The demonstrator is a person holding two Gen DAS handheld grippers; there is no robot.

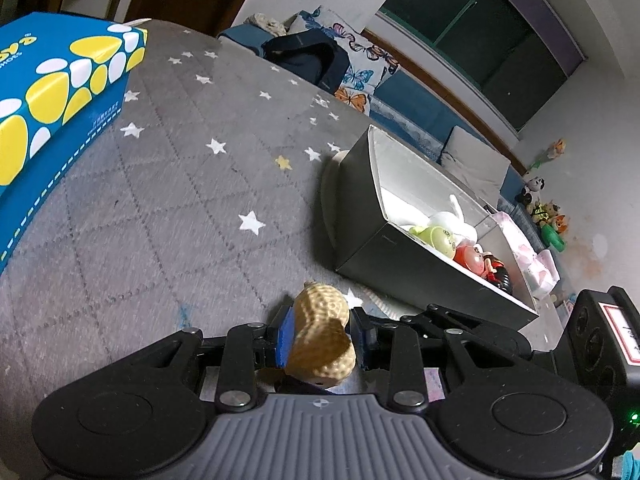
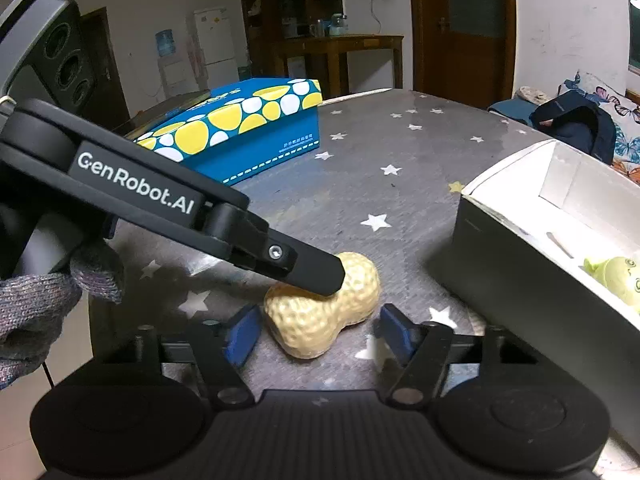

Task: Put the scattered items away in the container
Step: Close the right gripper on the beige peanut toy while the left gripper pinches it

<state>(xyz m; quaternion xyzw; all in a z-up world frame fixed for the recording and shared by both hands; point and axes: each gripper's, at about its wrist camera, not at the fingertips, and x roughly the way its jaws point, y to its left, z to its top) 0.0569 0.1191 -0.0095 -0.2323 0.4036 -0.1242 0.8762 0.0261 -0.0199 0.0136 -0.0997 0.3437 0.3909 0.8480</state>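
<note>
A tan peanut-shaped toy (image 1: pixel 322 332) sits between the blue pads of my left gripper (image 1: pixel 323 334), which is shut on it. In the right wrist view the same peanut toy (image 2: pixel 320 312) lies on the grey star-patterned table, with the left gripper's black finger (image 2: pixel 316 270) pressed on its top. My right gripper (image 2: pixel 318 334) is open, its blue pads (image 2: pixel 240 336) on either side of the peanut without touching it. The grey open box (image 1: pixel 400 248) to the right holds a green toy (image 1: pixel 438 238), a red toy (image 1: pixel 472 258) and a white plush.
A blue box with yellow and white spots (image 2: pixel 248 132) stands at the back left of the table (image 1: pixel 180 200). Past the far table edge are a sofa with butterfly cushions and a dark bag (image 1: pixel 308 56). Plush toys lie on the floor (image 1: pixel 548 216).
</note>
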